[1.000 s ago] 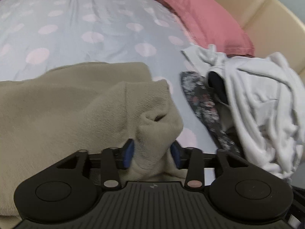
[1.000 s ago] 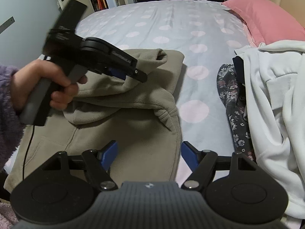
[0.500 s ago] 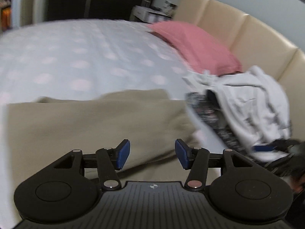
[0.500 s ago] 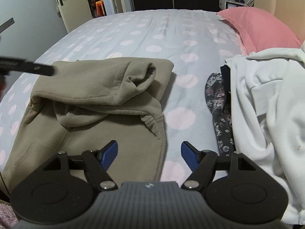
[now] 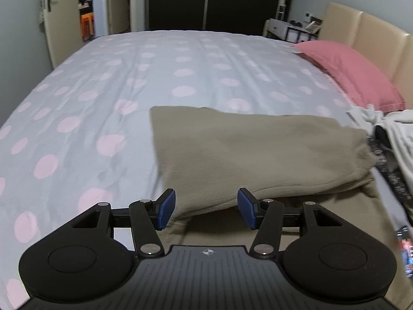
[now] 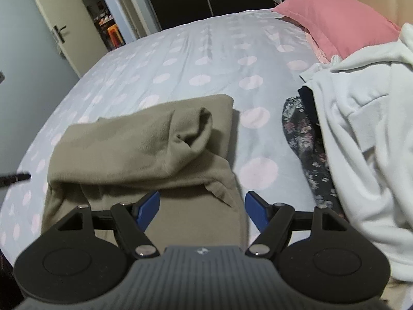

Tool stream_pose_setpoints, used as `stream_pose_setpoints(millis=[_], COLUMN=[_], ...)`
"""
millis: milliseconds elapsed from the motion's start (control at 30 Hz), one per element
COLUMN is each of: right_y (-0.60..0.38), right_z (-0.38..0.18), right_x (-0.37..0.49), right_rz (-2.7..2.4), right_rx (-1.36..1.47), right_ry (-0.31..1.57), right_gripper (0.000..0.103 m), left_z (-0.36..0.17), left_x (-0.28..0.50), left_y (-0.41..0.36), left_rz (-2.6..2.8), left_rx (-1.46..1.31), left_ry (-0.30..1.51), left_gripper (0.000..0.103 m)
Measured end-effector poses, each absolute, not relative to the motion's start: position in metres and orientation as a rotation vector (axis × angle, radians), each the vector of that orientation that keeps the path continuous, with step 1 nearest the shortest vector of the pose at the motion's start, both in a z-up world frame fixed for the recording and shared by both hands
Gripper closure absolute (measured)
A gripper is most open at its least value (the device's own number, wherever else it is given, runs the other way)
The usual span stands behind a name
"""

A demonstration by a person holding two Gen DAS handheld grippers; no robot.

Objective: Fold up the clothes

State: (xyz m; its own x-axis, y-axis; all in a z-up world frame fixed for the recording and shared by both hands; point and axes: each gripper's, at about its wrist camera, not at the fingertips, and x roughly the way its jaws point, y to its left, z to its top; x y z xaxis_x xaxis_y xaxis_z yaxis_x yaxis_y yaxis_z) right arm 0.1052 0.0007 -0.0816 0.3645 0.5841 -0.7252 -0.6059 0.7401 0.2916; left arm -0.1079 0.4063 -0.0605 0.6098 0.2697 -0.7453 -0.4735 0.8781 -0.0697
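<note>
We find the left gripper (image 5: 206, 209) at the bottom centre of the left wrist view, blue-padded fingers (image 5: 166, 208) apart, nothing between them. It hangs over the near edge of the sweater (image 5: 258, 152), a tan fleece piece lying in the middle and right of that frame. The sweater's upper part is folded back over its lower part, the fold edge running just ahead of the fingertips.

In the right wrist view the right gripper (image 6: 202, 209) sits at bottom centre, its fingers also spread wide and gripping nothing. The sweater (image 6: 144, 149) fills the centre left of this frame; a bunched cuff or sleeve end lies on top toward its right side, and a flat layer of the same cloth runs under the gripper.

The bedsheet (image 5: 103, 98) is pale blue-grey with pink dots and takes up the left and upper part of both views. A pink pillow (image 6: 338, 20) lies at the upper right, against a beige headboard (image 5: 366, 33).

Right of the sweater, and apart from it, we note a white garment (image 6: 366, 118) heaped at the right edge, with a dark floral cloth (image 6: 307, 144) partly under its left side. A door (image 5: 54, 23) stands at the upper left. A blurred dark object pokes in at the left edge of the right wrist view; we cannot tell what it is.
</note>
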Motion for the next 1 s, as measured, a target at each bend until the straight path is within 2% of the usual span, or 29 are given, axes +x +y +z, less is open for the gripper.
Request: stream_pose_setpoints(millis=[533, 667, 767, 800, 833, 867, 900, 1000], right_y=[0.049, 0.067, 0.081, 0.085, 0.089, 0.092, 0.095, 0.095], right_z=[-0.121, -0.138, -0.148, -0.149, -0.148, -0.145, -0.143, -0.127], right_x=[0.171, 0.18, 0.183, 0.183, 0.182, 0.181, 0.179, 0.173], right_rz=[0.681, 0.704, 0.725, 0.728, 0.729, 0.731, 0.733, 0.755], right_rx=[0.16, 0.179, 0.198, 0.203, 0.196, 0.182, 0.168, 0.171], right_ry=[1.017, 1.071, 1.103, 1.104, 1.093, 1.075, 1.058, 0.973], right_gripper=[0.027, 0.027, 0.027, 0.028, 0.037, 0.052, 0.076, 0.08], left_z=[-0.141, -0.142, -0.141, -0.141, -0.141, -0.14, -0.139, -0.136], left_x=[-0.068, -0.06, -0.06, -0.061, -0.062, -0.063, -0.064, -0.068], left_y=[0.404, 0.406, 0.41, 0.41, 0.41, 0.413, 0.415, 0.424], left_rz=[0.502, 0.523, 0.539, 0.549, 0.559, 0.57, 0.583, 0.611], left_rx=[-0.001, 0.023, 0.011, 0.025, 0.039, 0.044, 0.045, 0.033], left_ry=[1.029, 0.995, 0.978, 0.975, 0.972, 0.968, 0.965, 0.961], left_gripper=[0.051, 0.051, 0.065, 0.073, 0.082, 0.086, 0.09, 0.093])
